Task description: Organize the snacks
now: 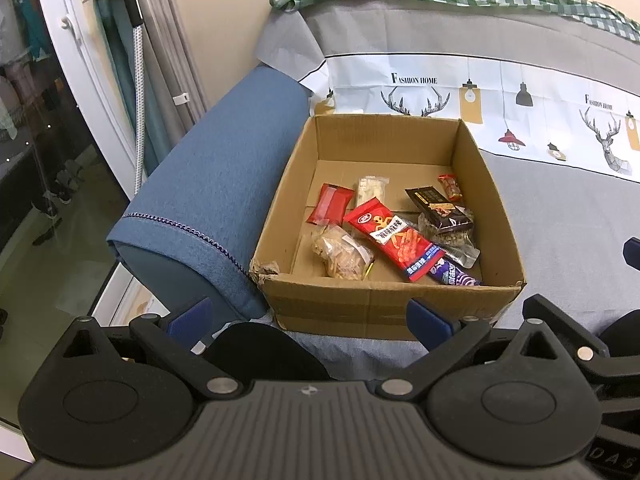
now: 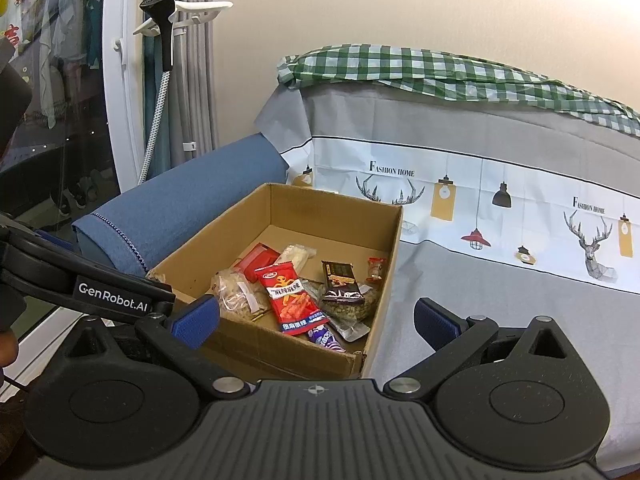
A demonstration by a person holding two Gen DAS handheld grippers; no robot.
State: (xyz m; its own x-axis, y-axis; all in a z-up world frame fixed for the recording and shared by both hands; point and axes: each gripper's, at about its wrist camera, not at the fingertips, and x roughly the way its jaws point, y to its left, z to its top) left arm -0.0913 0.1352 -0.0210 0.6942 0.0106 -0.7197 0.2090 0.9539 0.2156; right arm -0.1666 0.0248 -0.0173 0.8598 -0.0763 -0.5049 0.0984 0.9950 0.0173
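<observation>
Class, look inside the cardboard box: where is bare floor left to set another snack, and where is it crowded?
Free: the cardboard box floor along its far wall, behind the small red packet, and a strip by the left wall. Crowded: the near right, where the long red packet, dark packet and purple wrapper overlap.

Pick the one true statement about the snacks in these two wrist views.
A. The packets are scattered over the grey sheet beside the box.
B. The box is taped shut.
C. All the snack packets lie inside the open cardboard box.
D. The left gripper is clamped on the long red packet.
C: the long red packet and the other packets all lie on the floor of the open cardboard box, while the left gripper and right gripper are open and empty.
</observation>
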